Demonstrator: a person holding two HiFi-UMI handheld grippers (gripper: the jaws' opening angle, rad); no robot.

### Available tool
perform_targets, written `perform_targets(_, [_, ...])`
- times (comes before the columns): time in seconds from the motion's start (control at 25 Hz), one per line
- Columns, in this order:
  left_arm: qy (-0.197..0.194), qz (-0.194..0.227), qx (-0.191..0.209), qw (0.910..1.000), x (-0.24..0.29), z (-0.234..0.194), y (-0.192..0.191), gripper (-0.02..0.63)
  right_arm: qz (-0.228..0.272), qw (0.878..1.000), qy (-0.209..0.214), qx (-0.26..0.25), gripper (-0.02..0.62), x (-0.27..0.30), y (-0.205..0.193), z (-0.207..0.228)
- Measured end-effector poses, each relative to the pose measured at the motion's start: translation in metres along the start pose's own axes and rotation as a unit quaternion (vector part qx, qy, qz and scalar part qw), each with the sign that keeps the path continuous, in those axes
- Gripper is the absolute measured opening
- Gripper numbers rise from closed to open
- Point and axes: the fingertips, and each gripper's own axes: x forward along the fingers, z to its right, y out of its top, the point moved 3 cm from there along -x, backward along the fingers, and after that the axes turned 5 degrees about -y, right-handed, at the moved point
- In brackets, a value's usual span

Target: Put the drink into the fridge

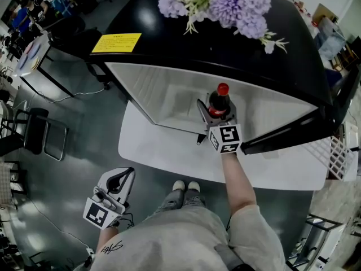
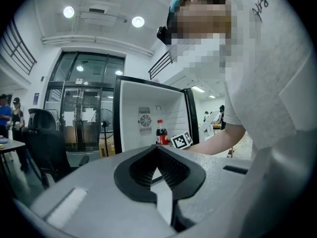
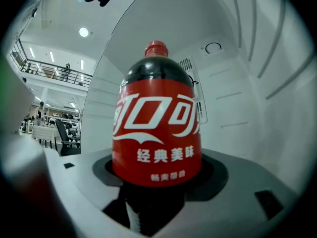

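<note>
Nearest to me, down at about seven o'clock by my hip, my left gripper (image 1: 119, 180) hangs idle. Its jaws are closed together with nothing between them. I judge it is parked there because one hand is enough for this job, and low keeps it out of the way.

Ahead at roughly one o'clock my arm reaches out, and my right gripper (image 1: 217, 116) is clamped on the cola bottle (image 1: 219, 101). The jaws pinch the lower body under the red label, so the bottle stands upright with its red cap at twelve o'clock. Holding it low should let me set its base down flat.

The bottle is already inside the open fridge (image 1: 163, 92), with white walls on both sides of it. No view shows me whether its base touches the fridge floor yet.

Furthest off, on the fridge's black top at twelve o'clock, lie purple flowers (image 1: 225, 1). A yellow label (image 1: 115, 42) sits at ten o'clock.
</note>
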Motion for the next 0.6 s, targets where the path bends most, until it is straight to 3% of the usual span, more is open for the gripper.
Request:
perform_targets(0.44, [-0.009,0.013,0.004,0.9999,0.003,0.003,0.009,0.003,0.007,1.000,-0.005,-0.001,0.313,0.013,0.000,0.006])
perform_targets(0.6, [0.005,-0.004,0.000,1.0000,-0.004,0.001,0.000,0.003,0.011,1.000,-0.005,-0.005,0.313,0.018,0.000,0.006])
